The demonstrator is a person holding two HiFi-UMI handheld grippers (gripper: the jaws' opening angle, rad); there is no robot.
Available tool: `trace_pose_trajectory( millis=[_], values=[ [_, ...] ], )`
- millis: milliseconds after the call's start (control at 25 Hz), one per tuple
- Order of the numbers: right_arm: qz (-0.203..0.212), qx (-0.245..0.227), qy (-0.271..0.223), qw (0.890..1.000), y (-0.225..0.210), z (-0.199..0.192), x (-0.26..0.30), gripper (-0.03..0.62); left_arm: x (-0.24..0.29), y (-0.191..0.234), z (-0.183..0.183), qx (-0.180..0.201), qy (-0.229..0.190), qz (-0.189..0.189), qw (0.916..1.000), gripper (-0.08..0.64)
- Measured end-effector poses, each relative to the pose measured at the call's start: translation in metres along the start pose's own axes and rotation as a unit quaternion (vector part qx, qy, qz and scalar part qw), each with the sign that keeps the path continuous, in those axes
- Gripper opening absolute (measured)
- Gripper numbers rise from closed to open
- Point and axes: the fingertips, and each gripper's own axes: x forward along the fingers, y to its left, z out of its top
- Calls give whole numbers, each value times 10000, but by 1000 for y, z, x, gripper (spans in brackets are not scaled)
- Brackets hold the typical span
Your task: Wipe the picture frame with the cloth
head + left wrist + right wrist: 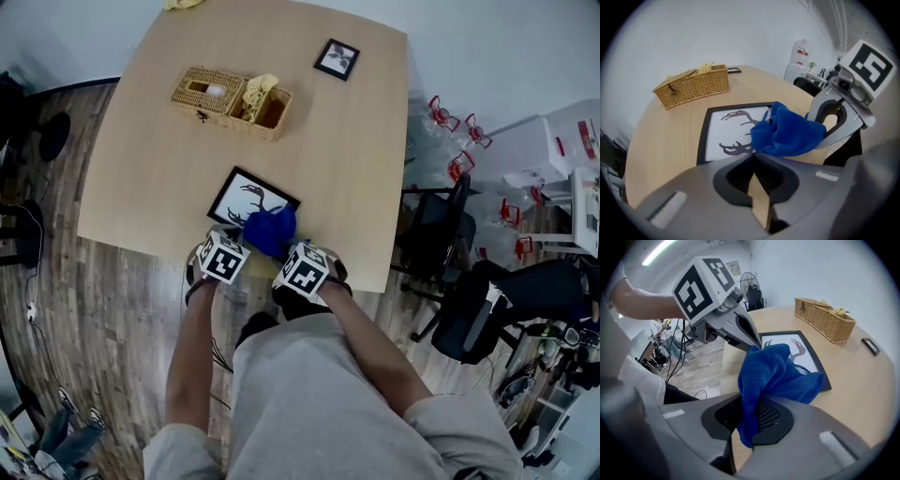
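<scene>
A black picture frame (246, 197) with a deer print lies flat near the table's front edge; it also shows in the left gripper view (723, 136) and the right gripper view (800, 347). A crumpled blue cloth (272, 231) rests on its near right corner. My right gripper (749, 405) is shut on the cloth (772, 375), which bunches up out of the jaws. The left gripper (753, 158) sits just to the left at the frame's near edge, jaws shut with nothing between them. From there I see the cloth (786, 133) hanging from the right gripper (836, 119).
A wicker basket (231, 98) stands mid-table behind the frame, and a small black frame (337, 59) lies at the far right. Office chairs (445, 230) and clutter crowd the floor right of the table (356, 159). The person stands at the table's front edge.
</scene>
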Motion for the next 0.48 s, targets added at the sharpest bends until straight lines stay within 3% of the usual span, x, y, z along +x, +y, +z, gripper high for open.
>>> trace_pose_trajectory(
  millis=[120, 480],
  values=[
    [-116, 171, 3, 9998, 4, -9, -7, 44, -3, -5, -2, 218, 11, 67, 9997, 52],
    [-474, 842, -127, 9952, 22, -35, -32, 44, -57, -17, -2, -374, -823, 287, 9955, 52]
  ],
)
